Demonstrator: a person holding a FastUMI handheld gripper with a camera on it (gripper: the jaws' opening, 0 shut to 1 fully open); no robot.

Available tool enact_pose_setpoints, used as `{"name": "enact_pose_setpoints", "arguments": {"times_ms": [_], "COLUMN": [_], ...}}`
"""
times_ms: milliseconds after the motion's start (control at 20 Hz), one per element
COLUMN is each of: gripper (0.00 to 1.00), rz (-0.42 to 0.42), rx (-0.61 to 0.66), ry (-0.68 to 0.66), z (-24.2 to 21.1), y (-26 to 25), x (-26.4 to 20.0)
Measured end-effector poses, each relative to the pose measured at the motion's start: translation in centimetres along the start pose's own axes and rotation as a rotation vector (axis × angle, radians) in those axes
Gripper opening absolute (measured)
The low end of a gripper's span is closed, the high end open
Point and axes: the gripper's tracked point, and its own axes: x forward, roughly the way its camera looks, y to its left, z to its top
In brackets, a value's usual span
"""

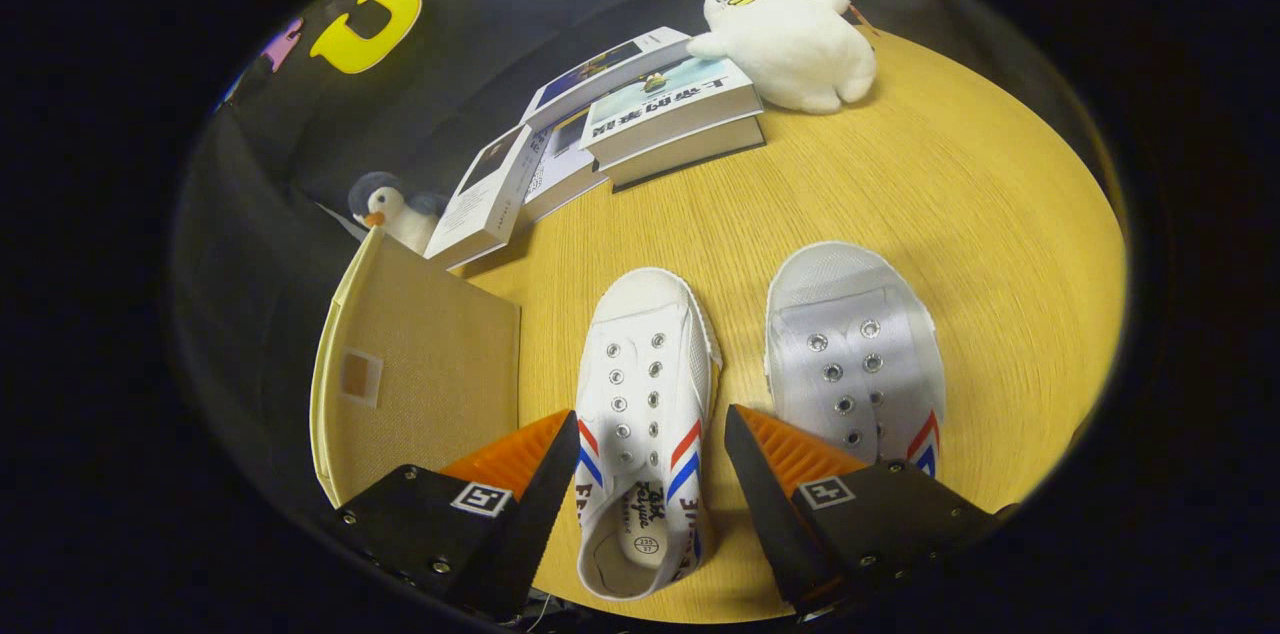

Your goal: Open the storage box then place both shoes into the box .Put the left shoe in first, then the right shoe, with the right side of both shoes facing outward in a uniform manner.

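Two white canvas shoes with red and blue side stripes lie toes away on the round wooden table (900, 184). The left shoe (645, 384) sits directly between my fingers, its opening toward me. The right shoe (850, 344) lies beside it, just beyond my right finger. My gripper (650, 439) is open, the fingers spread wide on either side of the left shoe's heel part and above it, with no contact visible. A beige fabric storage box (425, 374) with its lid down stands to the left of the left shoe, beyond my left finger.
A stack of books (640, 124) lies at the far side of the table. A white plush duck (790, 39) rests beside them on the right. A small penguin toy (385, 209) sits behind the box. Bare wood stretches right of the shoes.
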Motion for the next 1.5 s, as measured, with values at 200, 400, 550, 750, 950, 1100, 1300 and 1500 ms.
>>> {"name": "enact_pose_setpoints", "arguments": {"times_ms": [200,400,550,750,950,1100,1300,1500], "gripper": [0.69,0.34,0.11,0.01,0.01,0.01,0.01,0.0], "rz": [-0.047,-0.05,-0.049,-0.06,-0.031,-0.016,0.041,0.071], "rx": [0.011,0.075,0.091,0.094,0.102,0.095,0.09,0.06], "ry": [0.042,0.072,0.078,0.07,0.073,0.059,0.02,-0.025], "z": [-1.0,-1.1,-1.3,-1.0,-0.8,0.3,2.4,4.6], "y": [-1.3,-1.7,-1.8,-1.8,-0.8,0.9,4.6,7.9], "x": [0.6,0.6,0.8,0.7,-1.1,-2.6,-4.8,-6.6]}}
